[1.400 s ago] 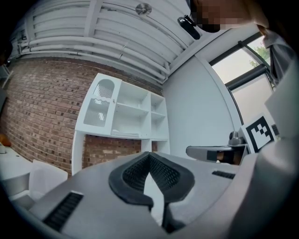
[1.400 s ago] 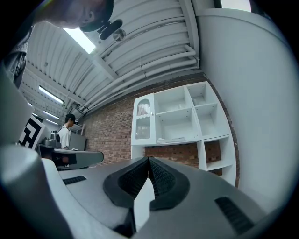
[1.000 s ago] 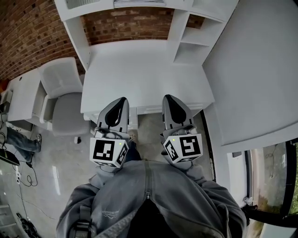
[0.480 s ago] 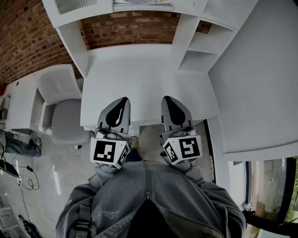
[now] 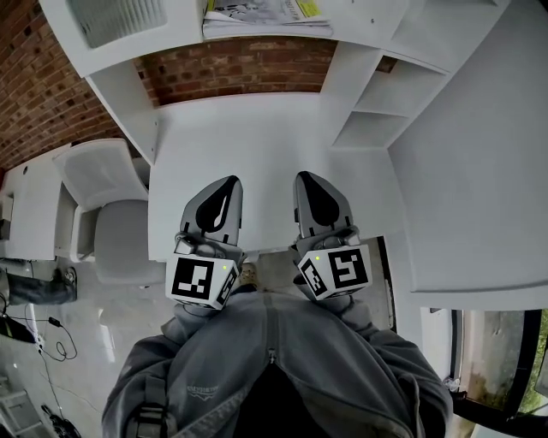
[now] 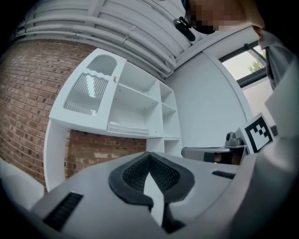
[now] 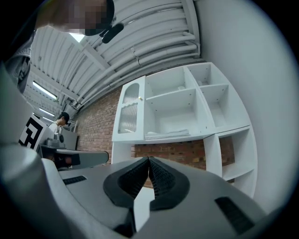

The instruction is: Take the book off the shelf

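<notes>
Facing: a white desk (image 5: 257,137) set under a white shelf unit (image 5: 347,85), with a brick wall (image 5: 240,68) showing behind both.
Left gripper (image 5: 228,183): the jaws are pressed together tip to tip and nothing sits between the pads. It points level toward the shelf unit, with its tips over the near part of the desk.
Right gripper (image 5: 305,177): the jaws are likewise closed on themselves and empty. It lies just beside the left gripper, roughly parallel to it and aimed the same way.
Book (image 5: 267,12): it lies flat on the shelf board that spans the desk opening, in the wide middle compartment. A yellow-green strip shows near its right end in the head view. It is well apart from both grippers and neither touches it.
Ribbed door (image 5: 116,17): this covers the compartment directly left of the book.
Side cubbies (image 5: 377,128): these are open white compartments stacked at the right of the desk opening, below and right of the book.
Chair (image 5: 111,197): pale in colour, it stands at the desk's left side.
Jacket (image 5: 274,368): grey and zipped, it fills the bottom of the head view, with both sleeves leading up to the grippers.
</notes>
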{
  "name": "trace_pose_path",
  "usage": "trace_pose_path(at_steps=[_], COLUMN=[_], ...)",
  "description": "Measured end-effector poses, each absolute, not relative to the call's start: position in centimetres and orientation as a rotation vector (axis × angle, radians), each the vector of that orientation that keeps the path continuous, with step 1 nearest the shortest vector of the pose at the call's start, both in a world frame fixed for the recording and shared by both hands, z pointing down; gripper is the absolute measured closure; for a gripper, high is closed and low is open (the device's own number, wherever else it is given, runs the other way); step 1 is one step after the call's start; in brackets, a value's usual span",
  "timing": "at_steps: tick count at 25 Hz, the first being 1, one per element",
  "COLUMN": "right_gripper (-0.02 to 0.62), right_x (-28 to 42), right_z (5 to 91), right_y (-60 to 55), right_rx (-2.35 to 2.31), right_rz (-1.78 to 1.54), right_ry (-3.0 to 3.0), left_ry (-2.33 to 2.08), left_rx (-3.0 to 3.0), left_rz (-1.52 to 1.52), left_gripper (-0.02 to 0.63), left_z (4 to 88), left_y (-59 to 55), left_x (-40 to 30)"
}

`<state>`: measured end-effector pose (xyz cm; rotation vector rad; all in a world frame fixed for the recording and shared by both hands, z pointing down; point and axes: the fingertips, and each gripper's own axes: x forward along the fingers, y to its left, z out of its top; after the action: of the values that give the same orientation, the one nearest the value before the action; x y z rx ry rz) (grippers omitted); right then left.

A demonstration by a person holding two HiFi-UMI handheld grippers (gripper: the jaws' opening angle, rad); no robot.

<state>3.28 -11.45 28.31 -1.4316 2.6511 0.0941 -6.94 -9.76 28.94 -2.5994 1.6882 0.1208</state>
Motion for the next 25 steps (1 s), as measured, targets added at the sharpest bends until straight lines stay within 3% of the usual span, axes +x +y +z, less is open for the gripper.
trace_pose_path(at_steps=[25], right_gripper=[0.568], right_x=[-1.1], right_z=[28.2], right_y=[-22.0], right_rx=[-1.531], right_rz=[0.155], right_ry=[2.672], left_ry=[1.544], left_rx=[-2.680], left_rz=[0.138], left_gripper=[0.600], left_z=[28.2], left_y=[-21.7], left_x=[-9.2])
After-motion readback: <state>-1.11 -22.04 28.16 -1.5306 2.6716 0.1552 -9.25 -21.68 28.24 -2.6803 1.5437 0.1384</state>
